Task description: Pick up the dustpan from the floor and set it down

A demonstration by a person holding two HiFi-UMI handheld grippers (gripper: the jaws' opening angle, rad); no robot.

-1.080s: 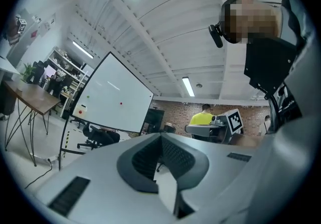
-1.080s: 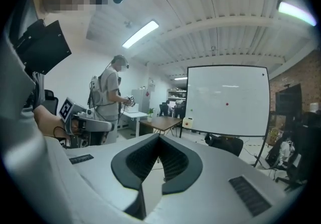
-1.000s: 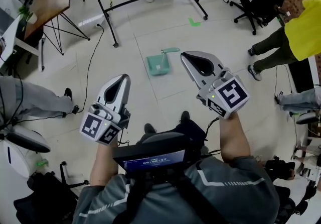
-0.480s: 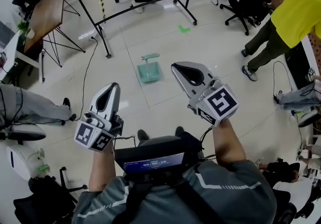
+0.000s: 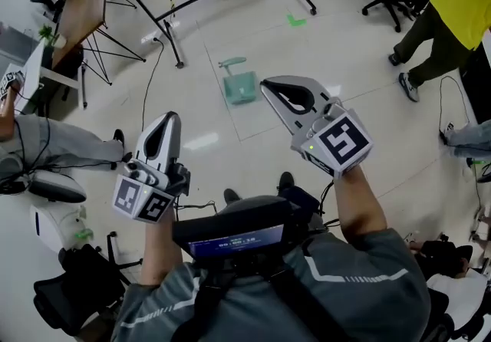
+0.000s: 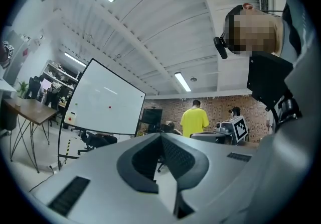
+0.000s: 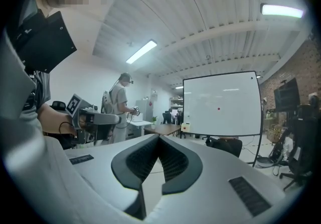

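Green dustpan (image 5: 240, 87) on the floor (image 5: 253, 150) ahead, handle pointing away, nearer the right hand-held gripper (image 5: 267, 86) than the left hand-held gripper (image 5: 170, 118); both pressed together, empty.

You are looking at a pale green dustpan (image 5: 241, 87) of smooth plastic, lying on a glossy tiled floor (image 5: 253, 150). Your left gripper (image 5: 169, 116) and right gripper (image 5: 267, 87) are showing matt grey plastic shells, and the fingers (image 7: 173, 160) are carrying black ribbed pads.
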